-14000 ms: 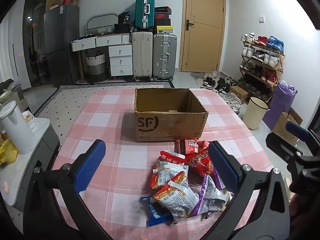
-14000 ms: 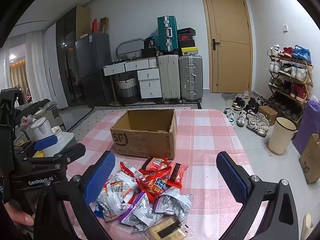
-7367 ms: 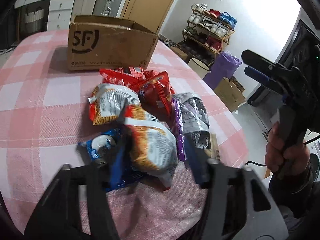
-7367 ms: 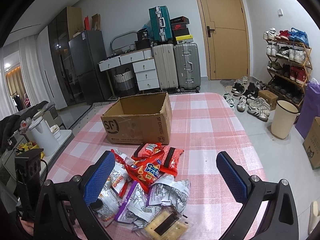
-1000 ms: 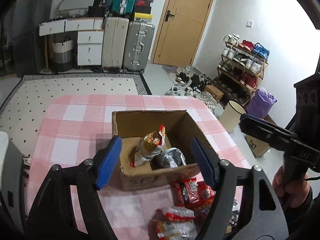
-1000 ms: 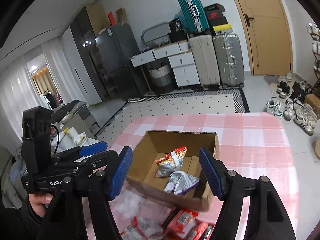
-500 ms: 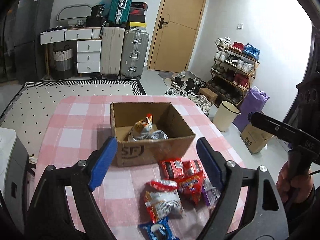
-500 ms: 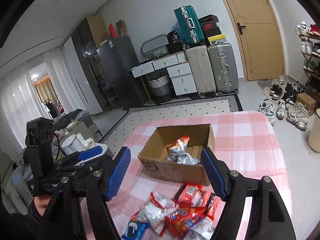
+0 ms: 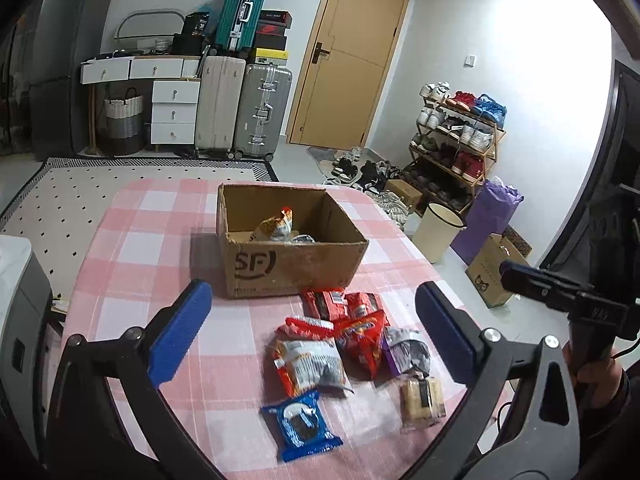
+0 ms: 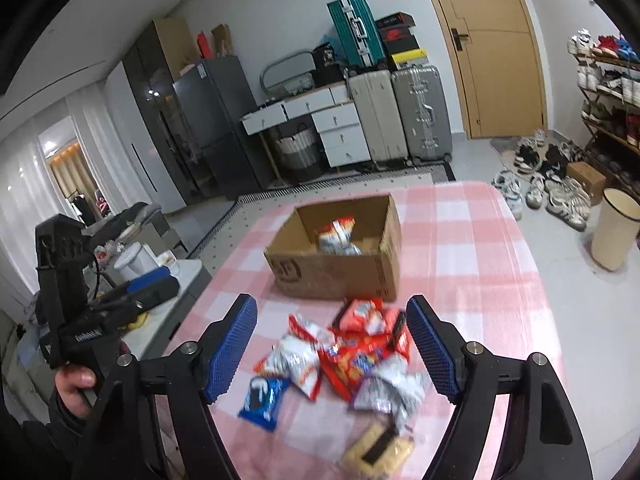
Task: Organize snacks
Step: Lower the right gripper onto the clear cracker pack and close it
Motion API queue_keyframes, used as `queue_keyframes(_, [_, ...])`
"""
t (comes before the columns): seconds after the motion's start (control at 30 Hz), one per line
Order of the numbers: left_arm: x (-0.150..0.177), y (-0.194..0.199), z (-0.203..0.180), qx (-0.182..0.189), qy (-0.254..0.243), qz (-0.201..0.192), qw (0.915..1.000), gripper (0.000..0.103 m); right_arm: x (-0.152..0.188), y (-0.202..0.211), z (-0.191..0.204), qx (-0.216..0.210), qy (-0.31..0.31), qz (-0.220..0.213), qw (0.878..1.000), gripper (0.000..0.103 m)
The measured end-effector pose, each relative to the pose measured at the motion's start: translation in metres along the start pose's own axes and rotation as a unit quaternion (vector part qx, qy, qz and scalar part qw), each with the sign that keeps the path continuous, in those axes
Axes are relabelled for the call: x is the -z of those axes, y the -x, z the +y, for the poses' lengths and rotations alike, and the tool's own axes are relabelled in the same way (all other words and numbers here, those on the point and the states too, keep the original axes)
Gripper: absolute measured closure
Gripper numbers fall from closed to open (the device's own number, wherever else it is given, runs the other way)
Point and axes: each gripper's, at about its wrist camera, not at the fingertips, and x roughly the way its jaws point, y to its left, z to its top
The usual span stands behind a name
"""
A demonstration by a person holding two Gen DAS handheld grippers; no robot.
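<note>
A brown cardboard box point(image 9: 292, 268) point(image 10: 336, 276) stands on the pink checked tablecloth point(image 9: 132, 248) and holds two snack bags point(image 9: 276, 227) point(image 10: 338, 236). In front of it lies a pile of snacks: red packets point(image 9: 352, 320) point(image 10: 360, 344), a white and orange bag point(image 9: 310, 362), a blue cookie pack point(image 9: 302, 426) point(image 10: 262, 398), a purple and grey bag point(image 9: 404, 350) and a yellow cracker pack point(image 9: 424, 398) point(image 10: 378, 454). My left gripper point(image 9: 316, 332) is open and empty above the pile. My right gripper point(image 10: 332, 348) is open and empty above the pile.
Suitcases point(image 9: 240, 108), white drawers point(image 9: 174, 110) and a door point(image 9: 352, 60) stand at the back. A shoe rack point(image 9: 460, 140), a cream bin point(image 9: 438, 236) and a purple bag point(image 9: 488, 220) stand to the right of the table. A side unit with a white kettle point(image 10: 132, 260) is at the left.
Both grippers have pulled back from the box toward the near edge of the table. The snack pile now lies between each pair of fingers. Both stay open and empty.
</note>
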Motion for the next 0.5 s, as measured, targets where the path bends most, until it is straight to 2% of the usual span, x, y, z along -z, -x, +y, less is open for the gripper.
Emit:
queue_keyframes(0.23, [0.030,-0.005,0.006,0.008,0.008,0.023,0.9997,0.002,0.050,-0.006,-0.013,0.015,-0.007,0.046,0.999,0.022])
queue_keyframes(0.4, [0.055,-0.023,0.007,0.030,0.016,0.044,0.9984,0.001,0.077,-0.020,-0.015,0.023,0.011,0.071,0.997,0.022])
queue_keyframes(0.5, [0.068,-0.031,0.003,0.035,0.014,0.056,0.9977,0.001,0.091,-0.026,-0.018,0.021,0.015,0.081,0.996,0.018])
